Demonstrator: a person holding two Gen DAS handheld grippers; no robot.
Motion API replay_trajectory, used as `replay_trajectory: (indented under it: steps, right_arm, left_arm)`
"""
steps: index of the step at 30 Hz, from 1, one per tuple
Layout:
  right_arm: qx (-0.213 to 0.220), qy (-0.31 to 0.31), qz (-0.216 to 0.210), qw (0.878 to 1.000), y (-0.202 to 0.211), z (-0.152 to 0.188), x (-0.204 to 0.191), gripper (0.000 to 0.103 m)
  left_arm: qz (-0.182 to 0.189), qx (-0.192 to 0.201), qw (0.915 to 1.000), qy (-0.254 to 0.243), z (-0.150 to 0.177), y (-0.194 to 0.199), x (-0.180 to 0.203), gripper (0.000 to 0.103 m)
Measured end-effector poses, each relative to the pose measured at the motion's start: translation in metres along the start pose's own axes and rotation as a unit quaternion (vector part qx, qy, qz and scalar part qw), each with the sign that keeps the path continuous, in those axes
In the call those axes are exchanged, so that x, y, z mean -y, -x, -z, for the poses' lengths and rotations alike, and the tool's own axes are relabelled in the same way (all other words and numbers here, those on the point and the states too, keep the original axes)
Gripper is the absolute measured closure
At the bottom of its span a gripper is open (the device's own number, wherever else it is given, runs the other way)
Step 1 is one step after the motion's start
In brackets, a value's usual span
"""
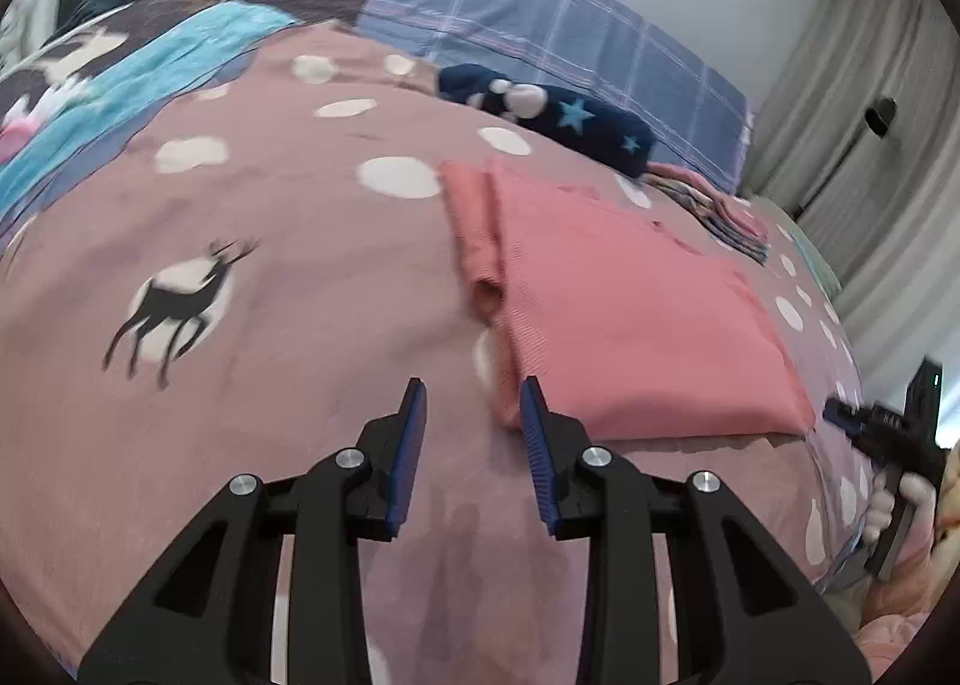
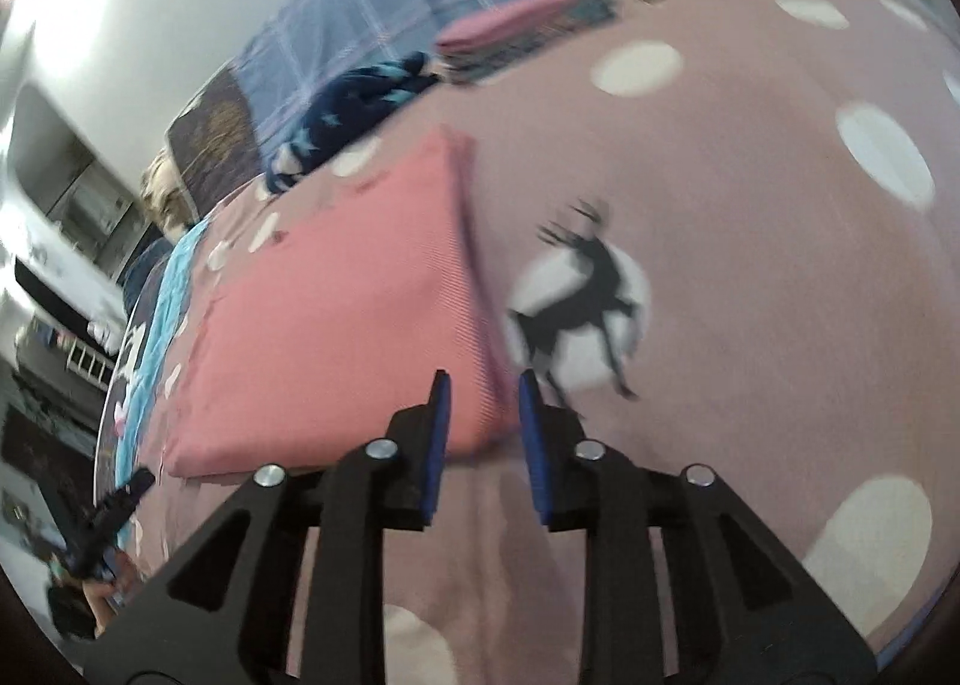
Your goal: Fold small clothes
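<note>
We find the pink garment (image 1: 630, 325) lying folded into a flat rectangle on the mauve bedspread (image 1: 270, 295), its rolled edge turned toward our left gripper (image 1: 471, 403). That gripper hangs just short of the garment's near left corner, jaws parted narrowly and nothing between them. Our right gripper (image 2: 480, 397) sits at the opposite near corner, also parted narrowly; the garment's corner shows in the gap between its blue pads (image 2: 531, 433), yet the cloth lies slack and we judge it released, not pinched. One tool at each near corner suits a two-handed fold, each end of the edge guided so the cloth lands square. Beyond the garment from our grippers, a stack of folded clothes (image 1: 720, 211) waits near the plaid pillow (image 1: 570, 42), likely the pile this piece will join, with a navy star-print cloth (image 1: 570, 114) bunched beside it. A printed deer (image 1: 180, 301) marks the spread left of our left gripper.
</note>
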State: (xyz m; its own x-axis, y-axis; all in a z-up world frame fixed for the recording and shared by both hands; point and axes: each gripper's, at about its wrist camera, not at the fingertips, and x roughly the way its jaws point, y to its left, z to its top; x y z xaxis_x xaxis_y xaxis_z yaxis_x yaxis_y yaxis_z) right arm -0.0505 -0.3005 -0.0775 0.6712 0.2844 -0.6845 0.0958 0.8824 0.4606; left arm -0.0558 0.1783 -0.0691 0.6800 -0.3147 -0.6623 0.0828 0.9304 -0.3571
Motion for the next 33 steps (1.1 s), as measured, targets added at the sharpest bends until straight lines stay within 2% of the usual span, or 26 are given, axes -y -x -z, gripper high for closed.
replay_trajectory:
  steps: [4, 5, 7, 11, 13, 14, 16, 18, 20, 21, 25, 28, 30, 33]
  right_arm:
    - [-0.009, 0.021, -0.01, 1.0, -0.008, -0.004, -0.018, 0.072]
    - [-0.012, 0.025, -0.01, 1.0, -0.011, -0.003, -0.022, 0.071]
    - [-0.019, 0.034, -0.012, 0.999, -0.017, -0.005, -0.031, 0.067]
    - [-0.026, 0.073, 0.0, 0.997, -0.022, -0.004, -0.048, 0.067]
    - [-0.028, 0.098, 0.002, 0.995, -0.023, -0.003, -0.057, 0.065]
    - [-0.031, 0.112, -0.002, 0.993, -0.025, -0.002, -0.064, 0.065]
    - [-0.037, 0.137, -0.01, 0.99, -0.028, 0.003, -0.076, 0.064]
    - [-0.045, 0.165, -0.017, 0.985, -0.033, 0.008, -0.09, 0.063]
    - [-0.053, 0.194, -0.023, 0.979, -0.039, 0.012, -0.106, 0.06]
    - [-0.057, 0.208, -0.028, 0.976, -0.043, 0.014, -0.117, 0.059]
    - [-0.068, 0.236, -0.051, 0.968, -0.055, 0.014, -0.149, 0.058]
    - [-0.07, 0.265, -0.06, 0.96, -0.063, 0.012, -0.174, 0.056]
    - [-0.071, 0.284, -0.063, 0.954, -0.07, 0.007, -0.191, 0.054]
    - [-0.08, 0.305, -0.073, 0.946, -0.085, -0.001, -0.215, 0.054]
  left_arm:
    - [0.017, -0.02, 0.9995, -0.017, 0.003, -0.022, 0.007, 0.072]
    - [0.017, -0.023, 0.9993, -0.024, 0.005, -0.028, 0.007, 0.085]
    - [0.019, -0.033, 0.9987, -0.033, 0.006, -0.036, 0.007, 0.103]
    - [0.011, -0.017, 0.9991, -0.037, 0.002, -0.031, 0.005, 0.103]
    - [-0.015, 0.0, 0.9991, -0.041, -0.002, -0.023, 0.001, 0.103]
    - [-0.016, 0.001, 0.9992, -0.037, -0.003, -0.02, -0.004, 0.103]
    - [-0.002, -0.001, 0.9997, -0.023, -0.003, -0.014, -0.015, 0.103]
    - [0.014, -0.004, 0.9994, -0.031, 0.002, -0.01, -0.015, 0.101]
    - [0.028, -0.009, 0.9984, -0.048, 0.008, -0.01, -0.01, 0.087]
    - [0.031, -0.011, 0.998, -0.054, 0.01, -0.013, -0.007, 0.085]
    - [0.046, -0.025, 0.9962, -0.069, 0.013, -0.032, 0.001, 0.083]
    - [0.081, -0.029, 0.9949, -0.052, 0.01, -0.042, 0.005, 0.083]
    - [0.116, -0.016, 0.9912, -0.061, 0.007, -0.036, 0.013, 0.083]
    - [0.159, 0.01, 0.985, -0.067, 0.004, -0.02, 0.019, 0.075]
